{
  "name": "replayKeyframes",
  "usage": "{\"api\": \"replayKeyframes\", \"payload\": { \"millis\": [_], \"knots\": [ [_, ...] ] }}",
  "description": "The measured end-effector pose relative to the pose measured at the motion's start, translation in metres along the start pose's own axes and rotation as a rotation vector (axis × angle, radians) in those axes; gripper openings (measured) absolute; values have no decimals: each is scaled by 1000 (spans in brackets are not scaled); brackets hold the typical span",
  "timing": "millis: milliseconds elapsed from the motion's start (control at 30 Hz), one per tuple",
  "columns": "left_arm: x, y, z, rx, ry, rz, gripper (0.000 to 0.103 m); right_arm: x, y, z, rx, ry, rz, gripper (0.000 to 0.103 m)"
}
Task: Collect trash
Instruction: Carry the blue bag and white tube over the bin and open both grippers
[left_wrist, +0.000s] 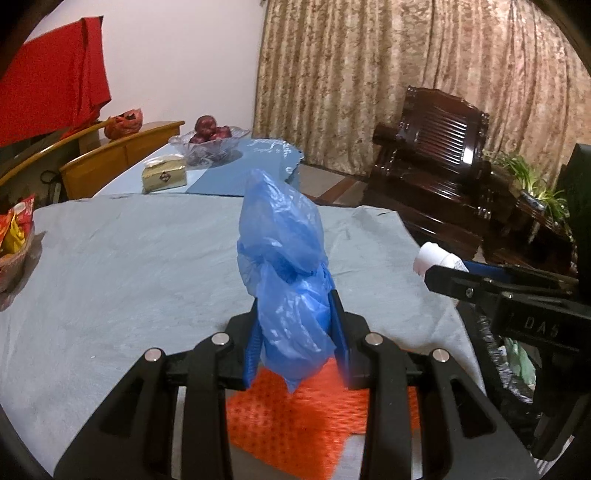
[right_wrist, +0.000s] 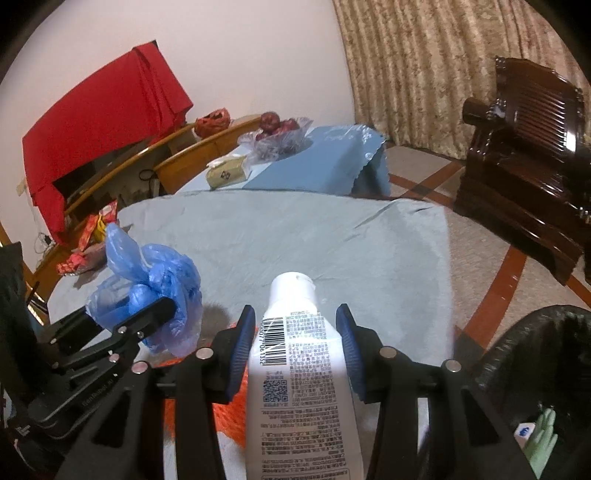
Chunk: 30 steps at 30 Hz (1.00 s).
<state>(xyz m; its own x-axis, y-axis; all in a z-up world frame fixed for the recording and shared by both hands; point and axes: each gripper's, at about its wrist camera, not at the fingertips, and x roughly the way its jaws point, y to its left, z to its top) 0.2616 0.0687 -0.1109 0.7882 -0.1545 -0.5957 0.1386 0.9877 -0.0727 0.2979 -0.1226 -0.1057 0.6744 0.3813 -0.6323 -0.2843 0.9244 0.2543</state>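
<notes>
My left gripper is shut on a crumpled blue plastic bag and holds it above the grey-clothed table. The bag also shows in the right wrist view, at the left. My right gripper is shut on a white tube with a barcode and fine print, cap pointing forward; its cap shows in the left wrist view. An orange mesh piece lies on the table under the grippers. A black-lined trash bin stands at the lower right, with some trash inside.
A basket of snack packets sits at the table's left edge. Beyond, a blue-clothed table holds a tissue box and a glass bowl of red fruit. A dark wooden armchair and curtains stand at the right.
</notes>
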Motion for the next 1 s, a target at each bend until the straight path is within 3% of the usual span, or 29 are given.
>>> {"api": "replayKeyframes", "payload": {
  "millis": [400, 1000],
  "knots": [
    [-21, -56, 7, 43, -39, -80, 32, -61, -26, -2, 13, -82, -64, 45],
    [-31, -168, 8, 156, -48, -237, 32, -157, -113, -29, 114, -177, -225, 45]
  ]
}}
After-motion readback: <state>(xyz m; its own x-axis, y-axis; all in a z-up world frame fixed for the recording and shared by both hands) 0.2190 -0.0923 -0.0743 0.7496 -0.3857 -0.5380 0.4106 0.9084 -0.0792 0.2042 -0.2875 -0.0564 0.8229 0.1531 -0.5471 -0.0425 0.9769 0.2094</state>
